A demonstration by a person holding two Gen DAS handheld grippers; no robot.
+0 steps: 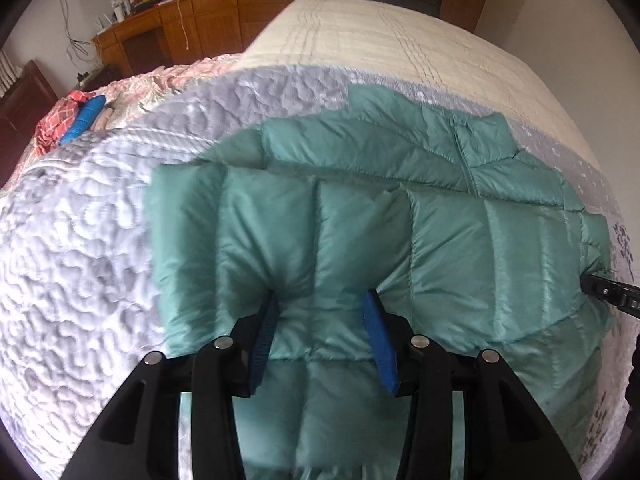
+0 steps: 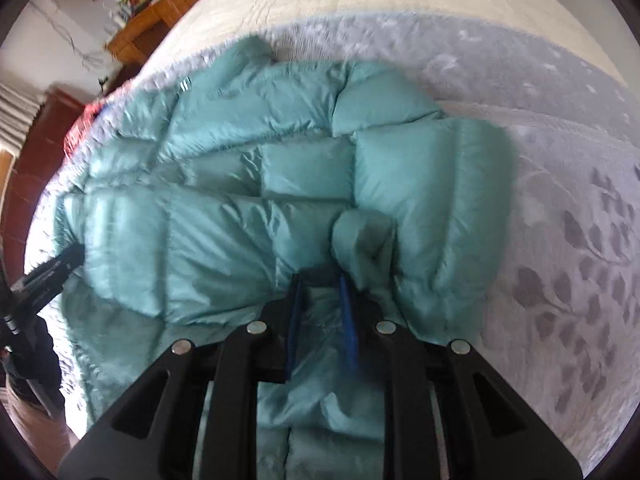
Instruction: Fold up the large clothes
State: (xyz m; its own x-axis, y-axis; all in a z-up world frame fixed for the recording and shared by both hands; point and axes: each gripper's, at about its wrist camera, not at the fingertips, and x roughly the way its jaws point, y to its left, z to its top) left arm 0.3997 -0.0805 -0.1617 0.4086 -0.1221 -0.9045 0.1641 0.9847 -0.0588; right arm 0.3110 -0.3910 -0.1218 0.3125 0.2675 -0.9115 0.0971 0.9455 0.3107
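A teal quilted down jacket [image 1: 400,208] lies spread on a bed under both sets of tongs, resting on a lilac textured bedspread [image 1: 80,240] with a cream quilt [image 1: 380,40] farther ahead of them. Left tongs [image 1: 322,300]: jaws partly apart, a puffed fold of the jacket bunched between the blue pads [image 1: 380,344] and pressed in on both sides; held. Right tongs [image 2: 322,284]: jaws narrow, pinching a gathered fold of the jacket's fabric, which stands up as a lump just ahead of the tips; picture blurred here, but the cloth is drawn tight between the pads. In the left wrist view the right tongs appear as a black tip at the jacket's right-hand edge; in the right wrist view the left tongs show likewise at the left-hand edge. The jacket's zip and collar lie ahead and to the right of the left tongs. Well left of them, at the bed's edge, lie a red checked cloth [image 1: 56,124] and a blue item [image 1: 82,120], touching each other.
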